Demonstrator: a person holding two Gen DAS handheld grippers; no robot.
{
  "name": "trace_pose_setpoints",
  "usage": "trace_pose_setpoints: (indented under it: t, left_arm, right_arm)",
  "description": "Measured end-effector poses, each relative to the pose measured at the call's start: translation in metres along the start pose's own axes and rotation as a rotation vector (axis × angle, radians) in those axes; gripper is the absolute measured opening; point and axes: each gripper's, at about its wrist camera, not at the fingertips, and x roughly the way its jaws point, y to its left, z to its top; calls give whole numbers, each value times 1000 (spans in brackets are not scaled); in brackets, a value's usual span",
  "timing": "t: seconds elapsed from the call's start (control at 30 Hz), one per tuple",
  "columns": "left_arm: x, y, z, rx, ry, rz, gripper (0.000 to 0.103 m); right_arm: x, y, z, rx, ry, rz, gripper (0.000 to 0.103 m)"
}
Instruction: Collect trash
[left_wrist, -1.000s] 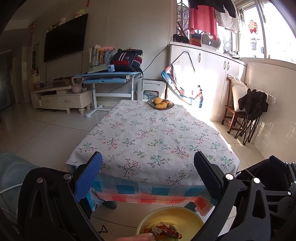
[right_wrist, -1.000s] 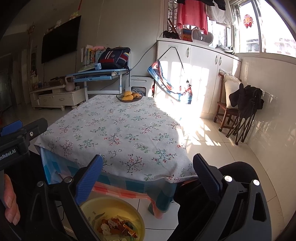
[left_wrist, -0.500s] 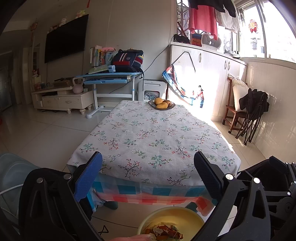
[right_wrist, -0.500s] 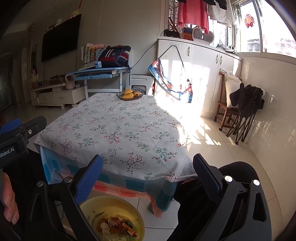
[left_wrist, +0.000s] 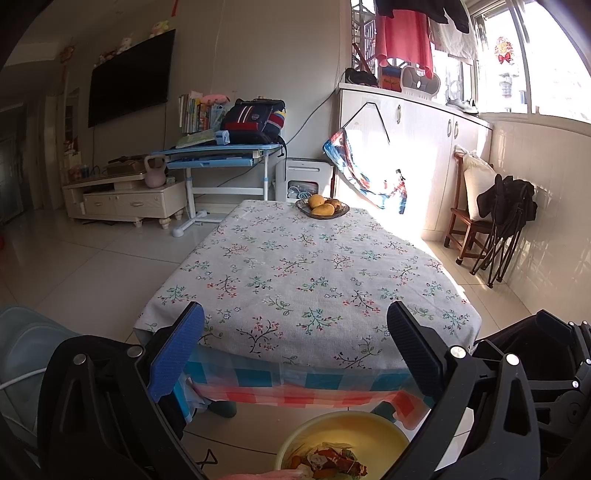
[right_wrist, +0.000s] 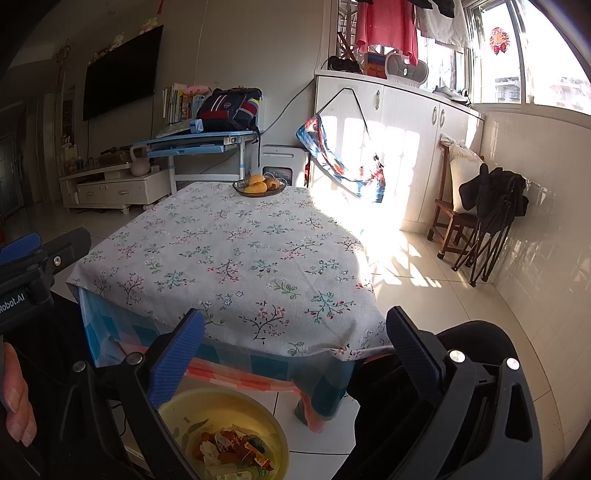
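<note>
1. Both tongs, left tongs (left_wrist: 295, 343) and right tongs (right_wrist: 295, 341), stand wide apart, holding nothing, near the bench (left_wrist: 314, 273).
2. Trash (right_wrist: 232, 448) lies in a yellow basin (right_wrist: 221, 402) on the floor below, probably gathered there already.
3. Only a fruit bowl (left_wrist: 322, 208) sits at the far end of the bench, so the collecting looks done.
</note>
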Motion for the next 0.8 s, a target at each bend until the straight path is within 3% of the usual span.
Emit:
trace_pose_setpoints:
  t: [0.8]
  left_arm:
    - [1, 1, -1, 5, 0, -1, 96]
  right_arm:
    - [0, -1, 2, -1, 1, 1, 94]
